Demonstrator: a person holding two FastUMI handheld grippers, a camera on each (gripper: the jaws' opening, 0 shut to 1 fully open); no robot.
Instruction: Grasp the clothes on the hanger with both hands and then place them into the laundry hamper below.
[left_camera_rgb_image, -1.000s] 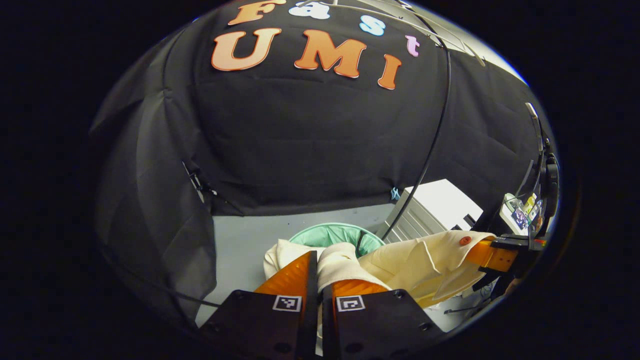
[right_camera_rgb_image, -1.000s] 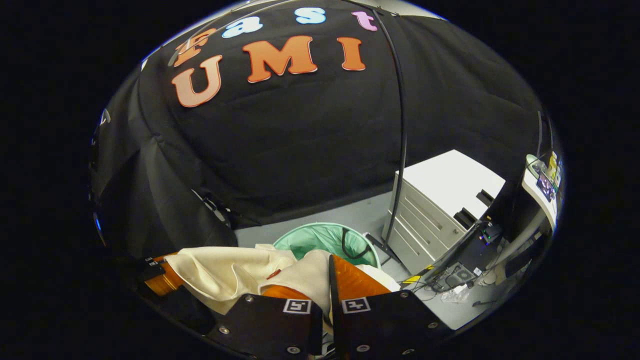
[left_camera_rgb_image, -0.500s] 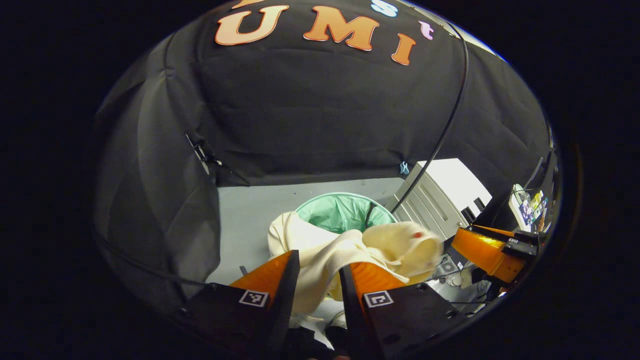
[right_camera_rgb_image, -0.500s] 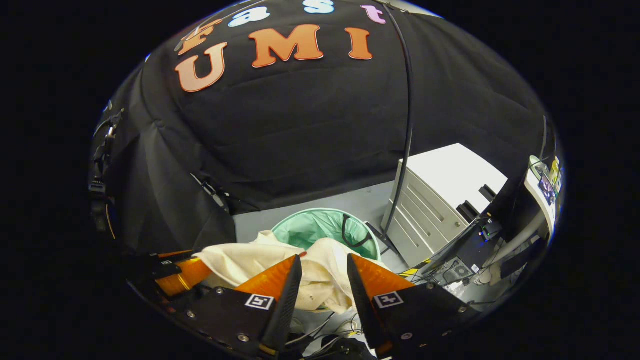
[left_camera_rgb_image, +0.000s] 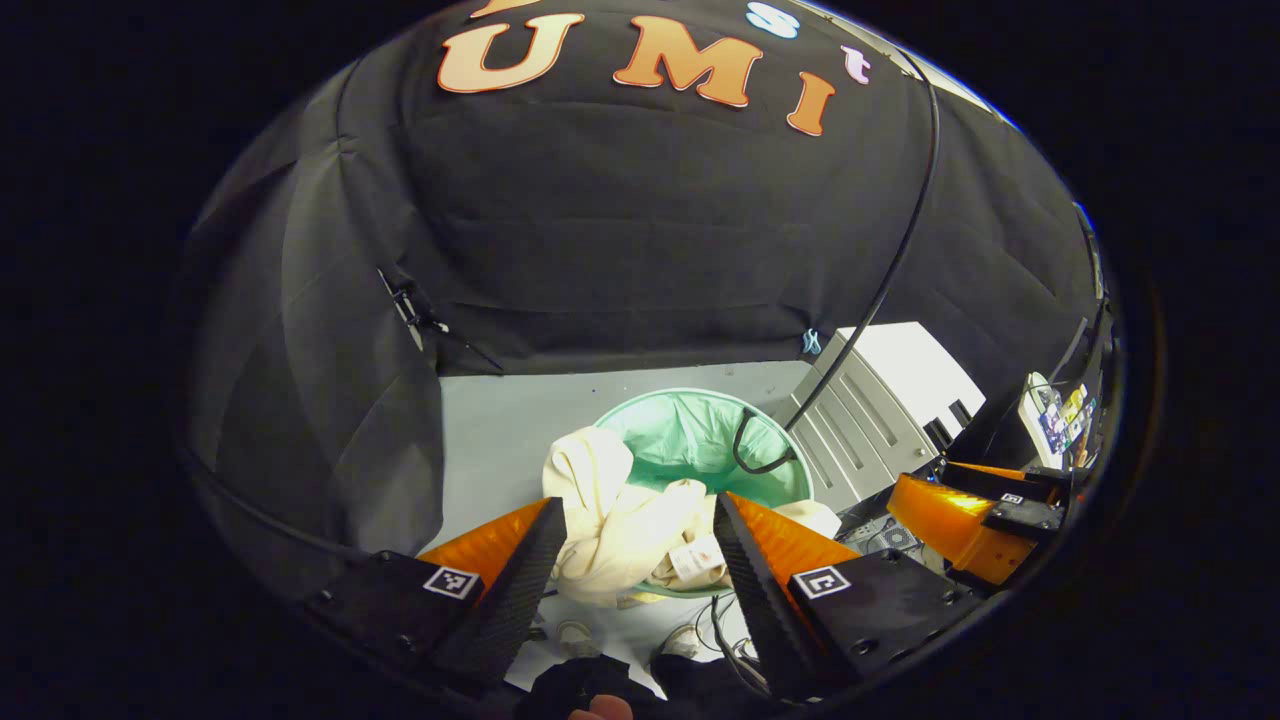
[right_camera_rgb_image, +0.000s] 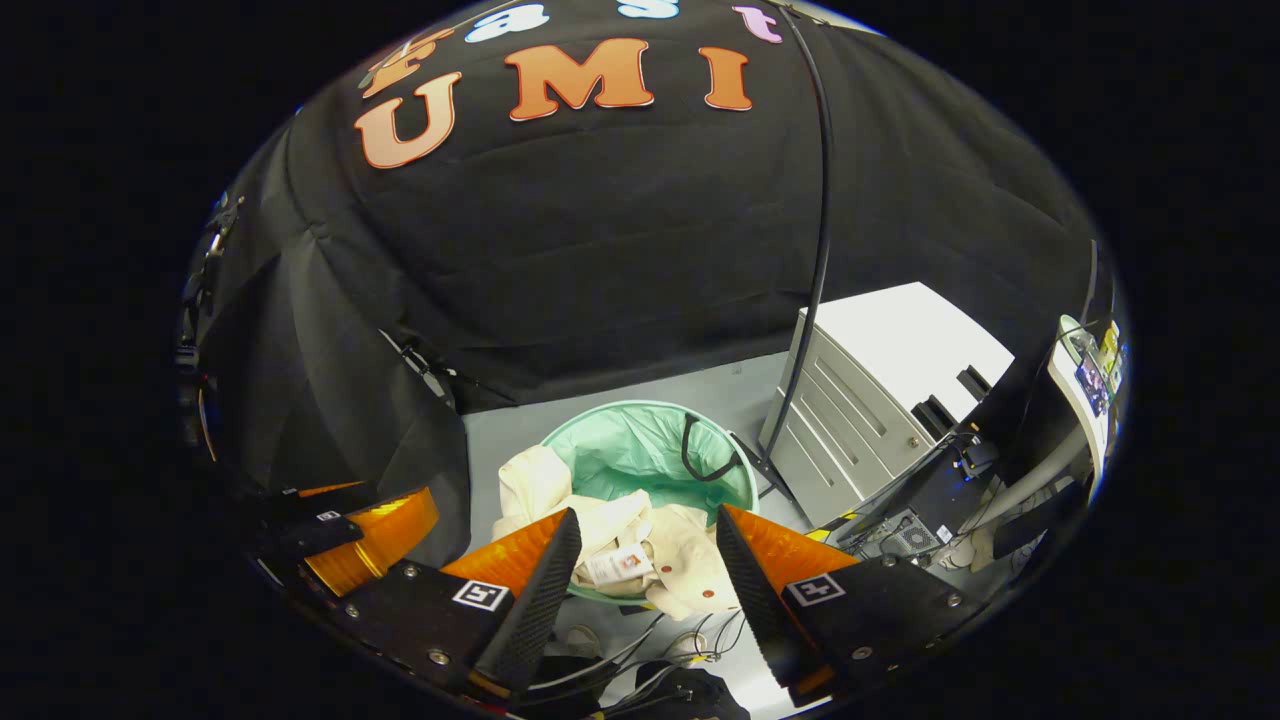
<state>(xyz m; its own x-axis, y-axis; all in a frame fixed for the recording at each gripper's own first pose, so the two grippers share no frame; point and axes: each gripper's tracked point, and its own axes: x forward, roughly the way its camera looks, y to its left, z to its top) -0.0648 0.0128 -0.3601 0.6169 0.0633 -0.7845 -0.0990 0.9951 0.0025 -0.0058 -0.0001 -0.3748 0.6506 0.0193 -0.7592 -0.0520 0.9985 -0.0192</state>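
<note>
left gripper (left_camera_rgb_image: 632, 520) — jaws spread wide, nothing between them | right gripper (right_camera_rgb_image: 645, 530) — jaws likewise apart, empty | cream garment (left_camera_rgb_image: 620, 525) below both, heaped in the near side of the hamper (left_camera_rgb_image: 700, 440), one part draped over its rim | beyond: grey floor (left_camera_rgb_image: 510, 420), white drawer cabinet (right_camera_rgb_image: 880, 390) beside the hamper

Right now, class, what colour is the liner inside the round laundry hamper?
Pale mint green liner, clearest in the right gripper view.
</note>
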